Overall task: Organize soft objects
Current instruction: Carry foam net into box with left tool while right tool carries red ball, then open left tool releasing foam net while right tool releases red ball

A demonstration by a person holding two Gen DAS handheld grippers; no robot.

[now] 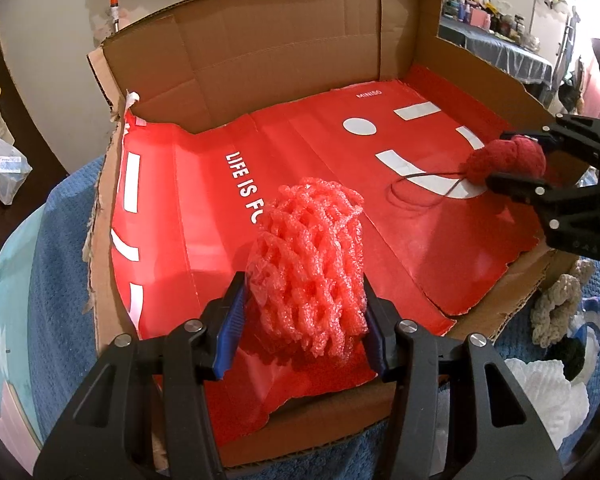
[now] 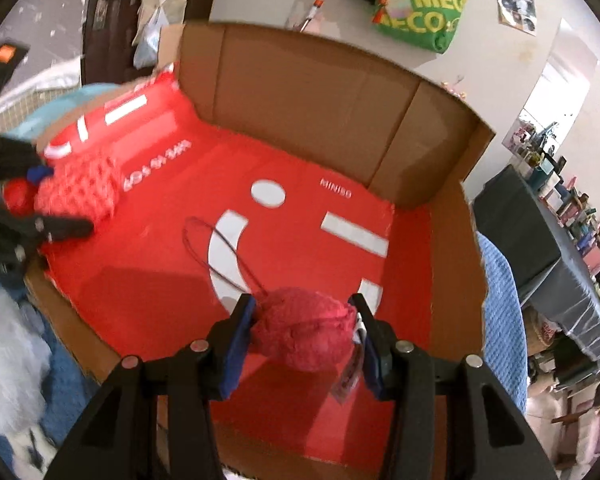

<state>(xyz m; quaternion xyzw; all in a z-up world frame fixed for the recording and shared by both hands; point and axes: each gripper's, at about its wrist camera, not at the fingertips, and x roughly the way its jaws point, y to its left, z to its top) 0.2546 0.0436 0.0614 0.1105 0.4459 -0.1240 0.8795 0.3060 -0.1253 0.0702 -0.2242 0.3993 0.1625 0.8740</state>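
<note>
Left wrist view: left gripper [image 1: 304,312] clamped on a pink foam net [image 1: 312,264], blue pads pressing both sides, held over the near part of the cardboard box [image 1: 260,56], which is lined with a red bag [image 1: 320,160]. Right gripper [image 1: 516,158] at far right pinches a dark red knitted ball [image 1: 508,158]; thin dark loop trails onto the liner. Grey crochet piece [image 1: 556,304] and white foam sit outside the box on blue cloth [image 1: 68,280]. Right wrist view: right gripper [image 2: 302,328] closed on the knitted ball [image 2: 304,332], paper tag hanging beside the right pad, above the liner's white smile print. Left gripper [image 2: 56,200] with the foam net [image 2: 76,196] at left edge, blurred.
</note>
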